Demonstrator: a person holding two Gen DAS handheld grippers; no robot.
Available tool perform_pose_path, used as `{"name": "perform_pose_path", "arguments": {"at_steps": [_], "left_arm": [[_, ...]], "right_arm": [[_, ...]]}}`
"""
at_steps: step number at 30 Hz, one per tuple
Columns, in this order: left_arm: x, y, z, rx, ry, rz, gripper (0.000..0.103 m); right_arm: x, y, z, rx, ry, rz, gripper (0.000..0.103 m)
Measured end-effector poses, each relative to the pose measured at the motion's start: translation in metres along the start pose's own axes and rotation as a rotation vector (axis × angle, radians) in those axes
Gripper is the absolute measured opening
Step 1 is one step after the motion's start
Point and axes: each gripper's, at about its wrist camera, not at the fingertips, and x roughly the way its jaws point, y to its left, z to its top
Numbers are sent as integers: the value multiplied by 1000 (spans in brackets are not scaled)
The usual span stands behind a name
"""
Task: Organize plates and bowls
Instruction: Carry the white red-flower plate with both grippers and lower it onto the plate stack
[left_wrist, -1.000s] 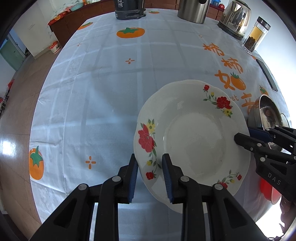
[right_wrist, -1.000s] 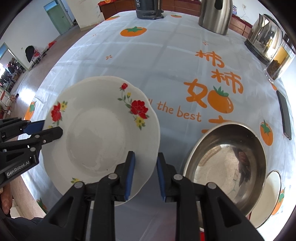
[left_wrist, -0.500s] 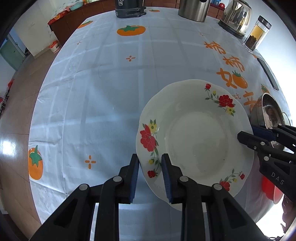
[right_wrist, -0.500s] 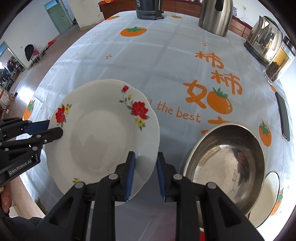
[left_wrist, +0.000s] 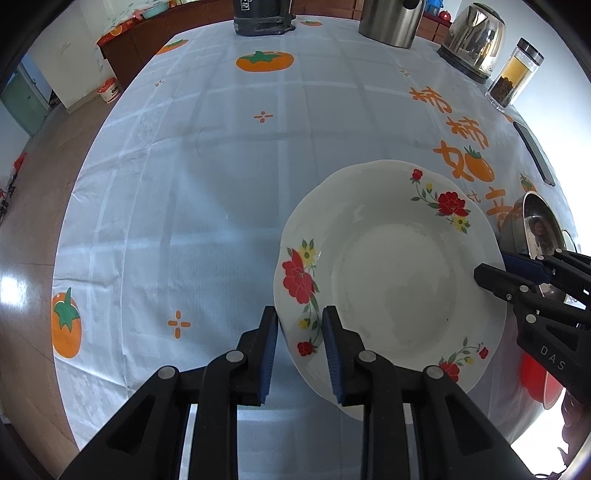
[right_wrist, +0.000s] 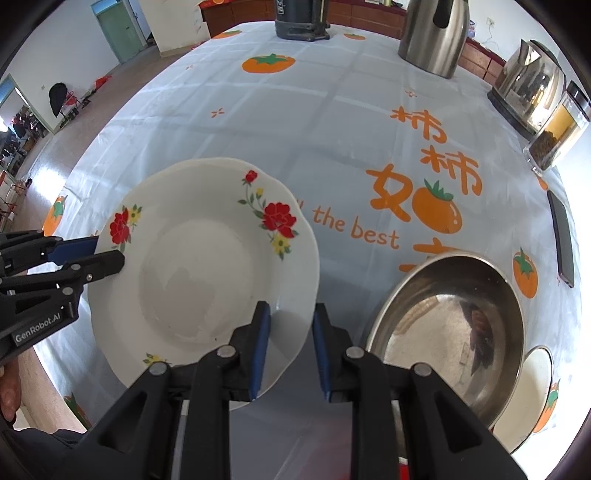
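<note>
1. The table (left_wrist: 207, 192), under its persimmon-print cloth, looked the same as a second before.
2. The steel bowl (right_wrist: 450, 332) kept its place at about four o'clock in the right wrist view, just beside the plate.
3. The flowered plate (left_wrist: 391, 280) sat at about four o'clock in the left wrist view and had drifted only slightly toward the lower right against the cloth print since the earlier picture.
4. The left gripper (left_wrist: 300, 350) stayed clamped on the plate's rim near the big red flower.
5. The right gripper (right_wrist: 290, 347) stayed clamped on the opposite rim, its jaw gap unchanged.
</note>
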Motion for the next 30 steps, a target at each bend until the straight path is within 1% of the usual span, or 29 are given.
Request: {"name": "perform_pose_path", "arguments": {"at_steps": [6, 10, 30], "left_arm": [[1, 1, 1, -1, 0, -3, 28], [1, 1, 1, -4, 1, -5, 28], [0, 5, 3, -19, -5, -13, 28]], "right_arm": [[0, 3, 1, -23, -1, -22, 23], [1, 3, 1, -20, -1, -19, 23], [2, 9, 2, -62, -5, -55, 24]]}}
